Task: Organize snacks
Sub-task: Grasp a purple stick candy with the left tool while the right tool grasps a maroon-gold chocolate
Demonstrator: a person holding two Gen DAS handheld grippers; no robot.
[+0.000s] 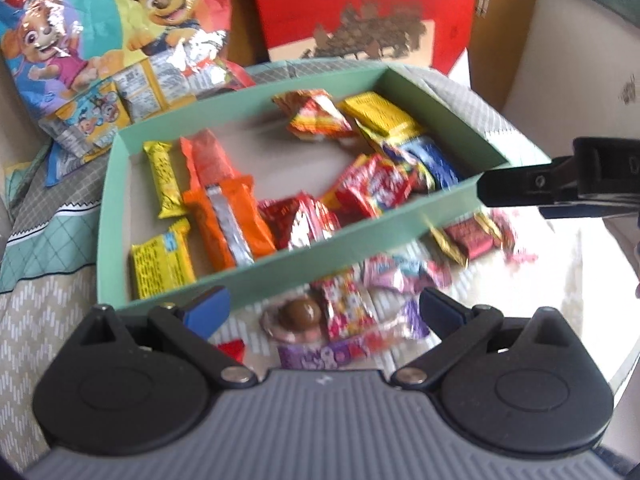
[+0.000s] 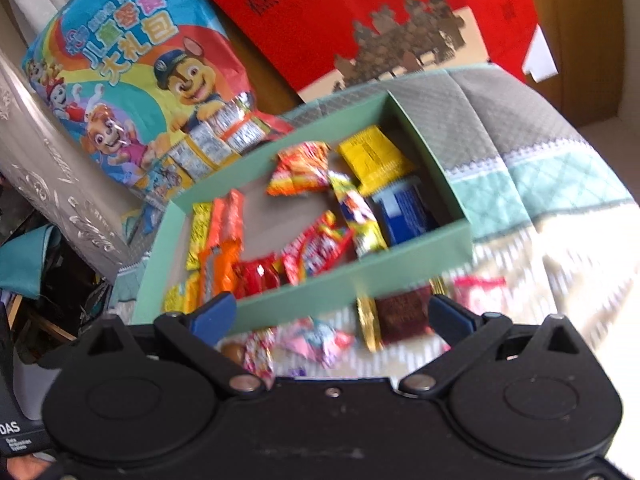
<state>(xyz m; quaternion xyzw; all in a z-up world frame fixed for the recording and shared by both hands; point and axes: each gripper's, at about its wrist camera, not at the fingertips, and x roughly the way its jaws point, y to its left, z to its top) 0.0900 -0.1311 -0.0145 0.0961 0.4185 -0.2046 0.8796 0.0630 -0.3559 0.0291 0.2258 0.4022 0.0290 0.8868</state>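
Observation:
A shallow green box [image 1: 304, 264] [image 2: 320, 292] on a quilted cloth holds several wrapped snacks: yellow, orange, red and blue packets. More snacks lie loose on the cloth in front of it: a round chocolate sweet [image 1: 302, 312], pink wrappers [image 1: 384, 272] [image 2: 320, 340] and a dark red packet [image 1: 470, 236] [image 2: 402, 314]. My left gripper [image 1: 324, 312] is open above the chocolate sweet and pink wrappers, holding nothing. My right gripper [image 2: 334, 314] is open wide over the loose snacks beside the box's near wall, nothing pressed between its pads. Its black finger [image 1: 520, 188] shows in the left wrist view.
A large cartoon-printed snack bag [image 1: 100, 32] [image 2: 140, 80] leans behind the box on the left. A red carton [image 1: 360, 4] [image 2: 380, 12] stands behind it. A grey patterned box [image 2: 52, 184] sits far left. The cloth [image 2: 540, 184] drops off at the right edge.

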